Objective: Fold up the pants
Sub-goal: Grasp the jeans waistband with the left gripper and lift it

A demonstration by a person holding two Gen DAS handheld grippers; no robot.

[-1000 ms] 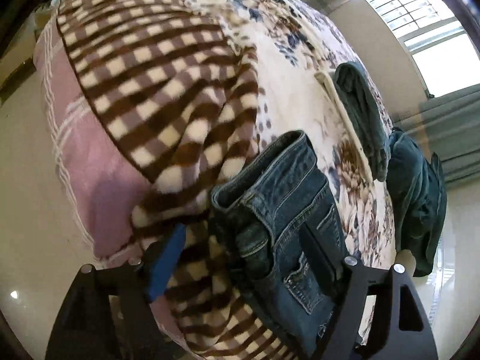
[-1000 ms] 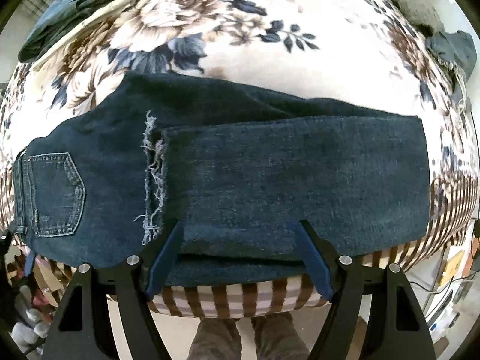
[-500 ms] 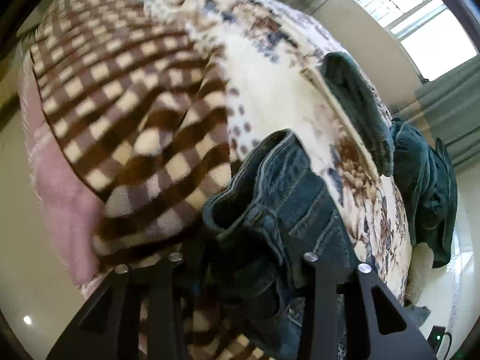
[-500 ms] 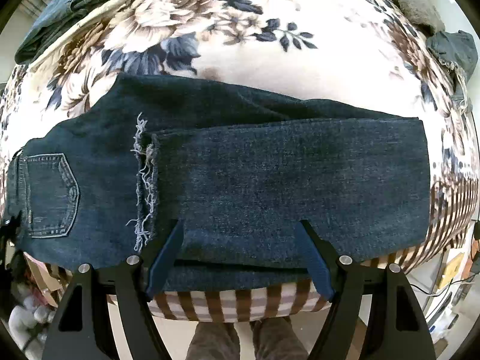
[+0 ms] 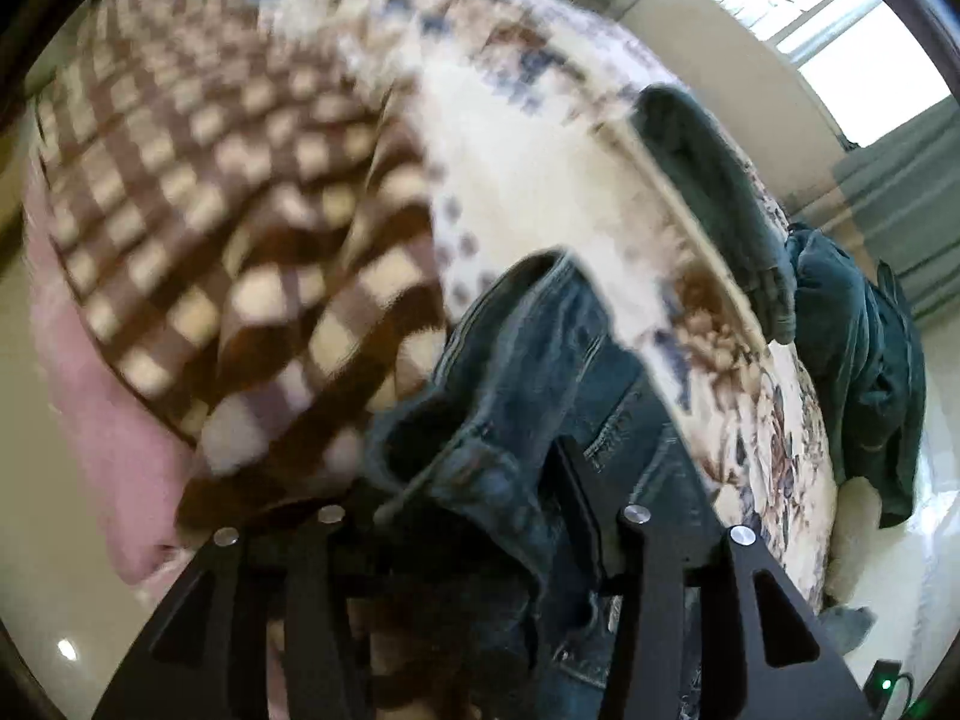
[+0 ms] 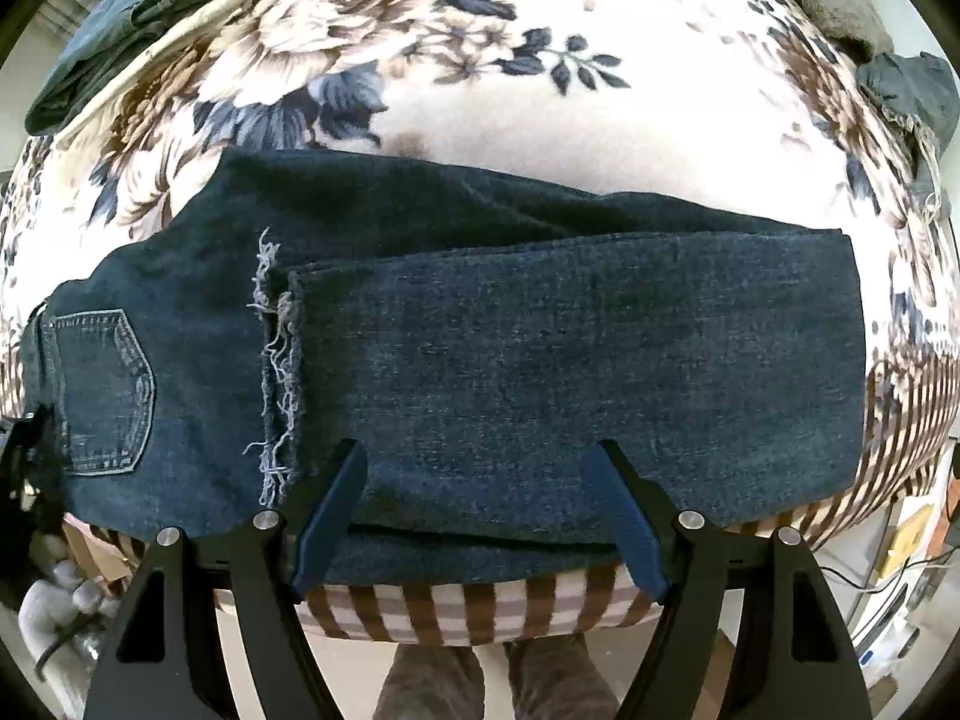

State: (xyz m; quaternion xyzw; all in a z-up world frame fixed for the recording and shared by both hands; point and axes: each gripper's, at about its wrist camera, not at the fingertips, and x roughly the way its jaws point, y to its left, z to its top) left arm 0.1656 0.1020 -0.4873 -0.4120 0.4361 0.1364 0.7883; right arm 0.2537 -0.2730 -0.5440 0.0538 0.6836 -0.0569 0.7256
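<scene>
Dark blue jeans [image 6: 540, 360] lie on the bed, legs folded back over the seat, frayed hems [image 6: 273, 372] near the back pocket [image 6: 105, 390]. My right gripper [image 6: 480, 468] is open at the near edge of the folded legs, its blue pads either side of the cloth edge. In the blurred left wrist view the waistband end [image 5: 498, 396] is bunched between the fingers of my left gripper [image 5: 468, 480], which has closed in on it.
The bed has a floral blanket [image 6: 480, 60] with a brown checked border [image 5: 210, 210]. Dark green clothes [image 5: 720, 198] lie at the far side, another pile [image 5: 858, 372] beyond. A person's legs [image 6: 486, 684] stand at the bed edge.
My left gripper has moved forward onto the waistband and narrowed around it, bunching the denim. The right gripper has barely moved; the jeans shifted slightly.
</scene>
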